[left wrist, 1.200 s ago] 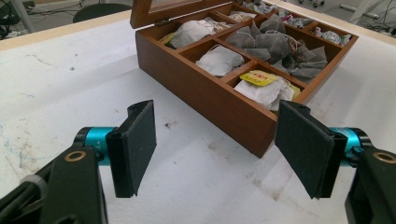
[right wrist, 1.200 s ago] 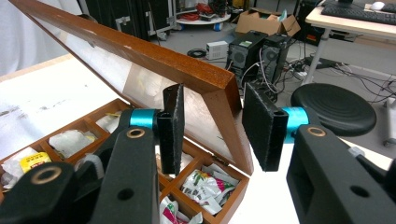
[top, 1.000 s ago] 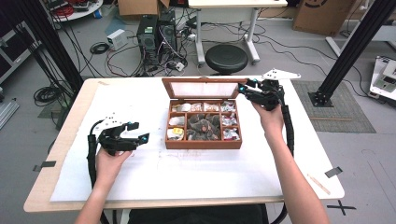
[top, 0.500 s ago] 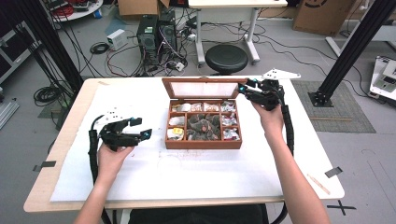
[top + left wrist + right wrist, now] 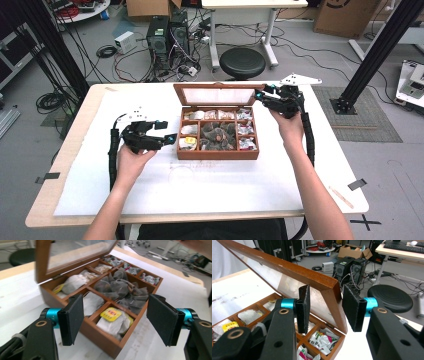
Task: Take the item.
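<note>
A brown wooden tea box [image 5: 217, 154] stands mid-table with its glass-paned lid [image 5: 217, 87] raised at the back. Its compartments hold tea bags: dark ones [image 5: 120, 287] in the middle, a yellow-labelled one [image 5: 111, 314] at the near left corner. My right gripper [image 5: 260, 95] is at the lid's right end; in the right gripper view my right gripper [image 5: 325, 306] is shut across the lid's [image 5: 287, 267] side frame. My left gripper [image 5: 167, 132] hovers just left of the box, open. In the left gripper view my left gripper [image 5: 115, 320] has wide-apart jaws framing the box's near corner, with nothing between them.
A white sheet [image 5: 210, 185] covers the tabletop. Behind the table on the floor stand a black stool [image 5: 242, 61] and computer towers [image 5: 167, 32] amid cables. A black frame post [image 5: 380, 50] rises at the right.
My left gripper has moved right toward the box and risen a little, still open. The right gripper and the lid have stayed put.
</note>
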{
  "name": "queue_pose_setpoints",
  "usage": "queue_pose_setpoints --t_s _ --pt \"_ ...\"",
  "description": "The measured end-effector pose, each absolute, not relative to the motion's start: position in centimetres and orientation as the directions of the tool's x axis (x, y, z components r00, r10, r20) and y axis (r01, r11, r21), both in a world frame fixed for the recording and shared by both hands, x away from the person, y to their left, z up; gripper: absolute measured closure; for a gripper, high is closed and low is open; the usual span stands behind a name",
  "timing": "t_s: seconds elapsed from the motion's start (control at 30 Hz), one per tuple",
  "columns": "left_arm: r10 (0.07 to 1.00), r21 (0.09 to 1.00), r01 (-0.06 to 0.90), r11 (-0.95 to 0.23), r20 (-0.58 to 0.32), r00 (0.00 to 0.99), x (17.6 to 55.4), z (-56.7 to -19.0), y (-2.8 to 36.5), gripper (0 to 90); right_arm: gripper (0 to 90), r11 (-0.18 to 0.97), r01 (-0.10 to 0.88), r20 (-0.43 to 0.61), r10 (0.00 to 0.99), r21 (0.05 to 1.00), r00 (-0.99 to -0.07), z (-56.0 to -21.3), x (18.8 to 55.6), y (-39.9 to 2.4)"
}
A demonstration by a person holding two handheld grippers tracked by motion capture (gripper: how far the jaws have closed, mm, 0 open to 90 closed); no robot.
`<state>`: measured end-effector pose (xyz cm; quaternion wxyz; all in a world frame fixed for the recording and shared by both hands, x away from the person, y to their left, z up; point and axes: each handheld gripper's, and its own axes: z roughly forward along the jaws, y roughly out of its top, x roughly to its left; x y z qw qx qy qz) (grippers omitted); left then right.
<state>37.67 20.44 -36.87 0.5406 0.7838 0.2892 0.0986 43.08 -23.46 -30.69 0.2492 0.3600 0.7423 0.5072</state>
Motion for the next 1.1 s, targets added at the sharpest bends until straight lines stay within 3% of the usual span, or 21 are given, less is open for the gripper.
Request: queue_pose_setpoints --t_s 0.43,0.87,1.1 --pt "0.49 0.887 0.337 -0.315 -0.152 0.859 39.9 -36.5 17.3 30.1 59.7 0.227 0.282 -0.006 0.788 0.932 -0.616 -30.7 43.1 -23.4" --pt "0.461 0.881 0.343 -0.326 -0.169 0.871 41.3 -37.7 16.1 36.3 59.7 0.229 0.279 -0.009 0.788 0.933 -0.616 -30.7 43.1 -23.4" --pt "0.432 0.852 0.34 -0.399 -0.152 0.889 42.5 -37.2 14.1 37.9 59.7 0.233 0.278 -0.013 0.788 0.932 -0.616 -30.7 43.0 -23.4"
